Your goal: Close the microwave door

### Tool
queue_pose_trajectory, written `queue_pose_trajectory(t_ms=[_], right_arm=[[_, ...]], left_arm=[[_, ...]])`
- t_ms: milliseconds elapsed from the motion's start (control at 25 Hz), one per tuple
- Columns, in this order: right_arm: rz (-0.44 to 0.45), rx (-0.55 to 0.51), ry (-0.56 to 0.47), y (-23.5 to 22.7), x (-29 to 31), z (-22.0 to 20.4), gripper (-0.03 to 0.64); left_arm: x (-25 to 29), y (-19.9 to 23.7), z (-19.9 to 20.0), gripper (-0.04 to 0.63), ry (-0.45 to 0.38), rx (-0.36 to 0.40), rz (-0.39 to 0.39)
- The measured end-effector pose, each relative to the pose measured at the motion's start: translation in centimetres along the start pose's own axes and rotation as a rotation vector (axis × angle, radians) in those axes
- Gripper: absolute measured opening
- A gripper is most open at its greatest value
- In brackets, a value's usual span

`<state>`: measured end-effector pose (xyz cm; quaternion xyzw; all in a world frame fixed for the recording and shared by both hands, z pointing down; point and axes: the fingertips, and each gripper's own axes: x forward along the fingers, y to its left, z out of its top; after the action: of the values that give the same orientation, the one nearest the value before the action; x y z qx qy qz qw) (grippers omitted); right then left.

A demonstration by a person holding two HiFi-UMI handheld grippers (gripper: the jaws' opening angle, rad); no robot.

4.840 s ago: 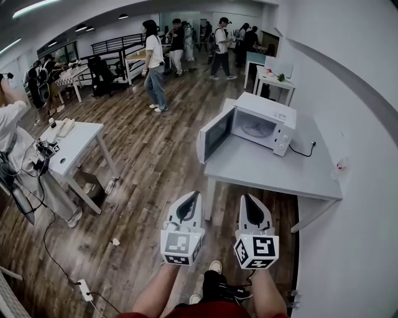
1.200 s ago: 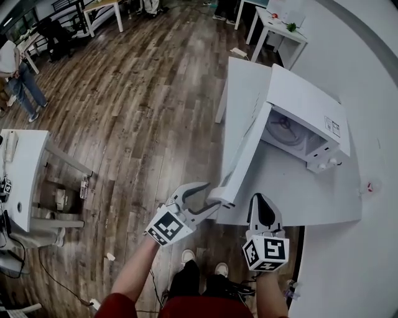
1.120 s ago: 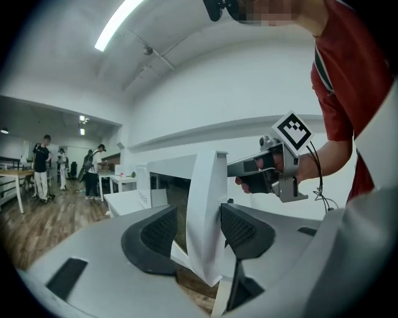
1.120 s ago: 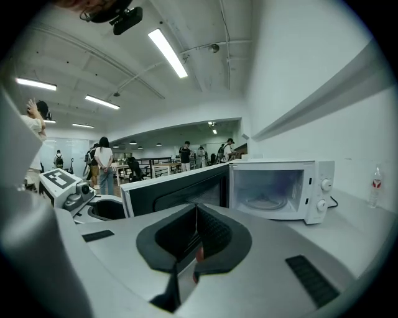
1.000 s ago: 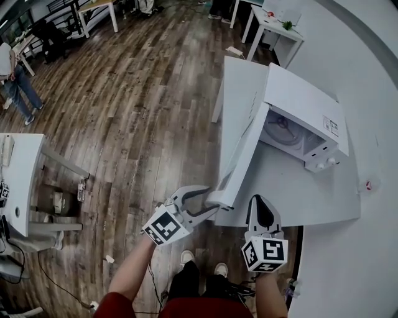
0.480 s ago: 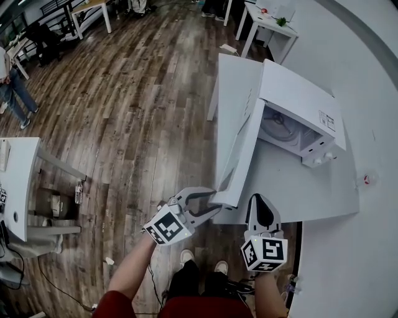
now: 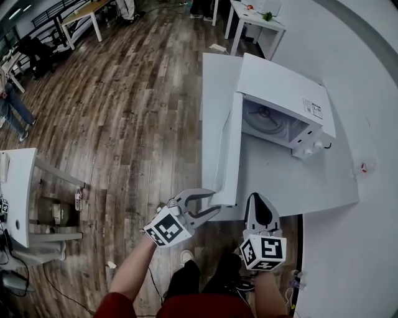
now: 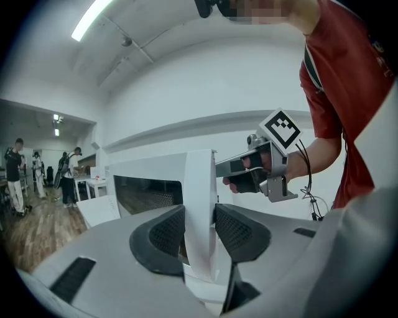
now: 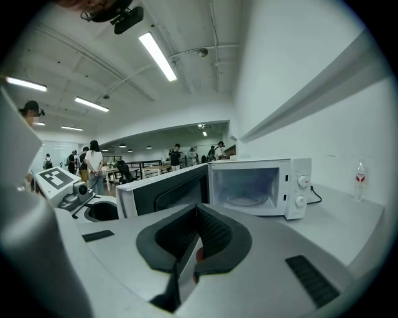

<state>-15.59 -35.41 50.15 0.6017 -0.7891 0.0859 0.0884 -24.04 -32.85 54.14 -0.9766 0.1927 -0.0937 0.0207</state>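
Note:
A white microwave (image 7: 283, 105) stands on a white table (image 7: 292, 180) with its door (image 7: 229, 155) swung out toward me. My left gripper (image 7: 213, 201) has the door's free edge between its jaws, which are closing. In the left gripper view both pads (image 8: 166, 231) lie against the edge of the door (image 8: 200, 180). My right gripper (image 7: 260, 208) hovers just right of that edge, over the table's near edge, shut with nothing in it. The right gripper view shows the lit cavity of the microwave (image 9: 267, 186) and the door's dark window (image 9: 165, 189).
A small bottle (image 7: 365, 166) stands on the table near the white wall at right. Wooden floor lies to the left, with a white desk (image 7: 15, 186) at the far left and another table (image 7: 252, 15) beyond the microwave. People stand far off.
The left jaws have narrowed onto the door's edge. The door has swung a little toward the microwave's front, with both grippers moving along with it.

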Motion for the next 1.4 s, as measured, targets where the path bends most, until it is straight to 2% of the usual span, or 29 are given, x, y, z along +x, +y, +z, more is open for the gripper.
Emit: queue_pose_trajectory(t_ms=[680, 1400], right_arm=[[-0.023, 0.039, -0.016, -13.4, -2.6, 0.0, 0.028], [0.005, 0.068, -0.048, -25.6, -3.1, 0.9, 0.028]], left_arm=[[11.1, -3.8, 2.5, 0.156, 0.008, -0.037, 0.094], [22.0, -3.2, 4.4, 0.15, -0.003, -0.105, 0.369]])
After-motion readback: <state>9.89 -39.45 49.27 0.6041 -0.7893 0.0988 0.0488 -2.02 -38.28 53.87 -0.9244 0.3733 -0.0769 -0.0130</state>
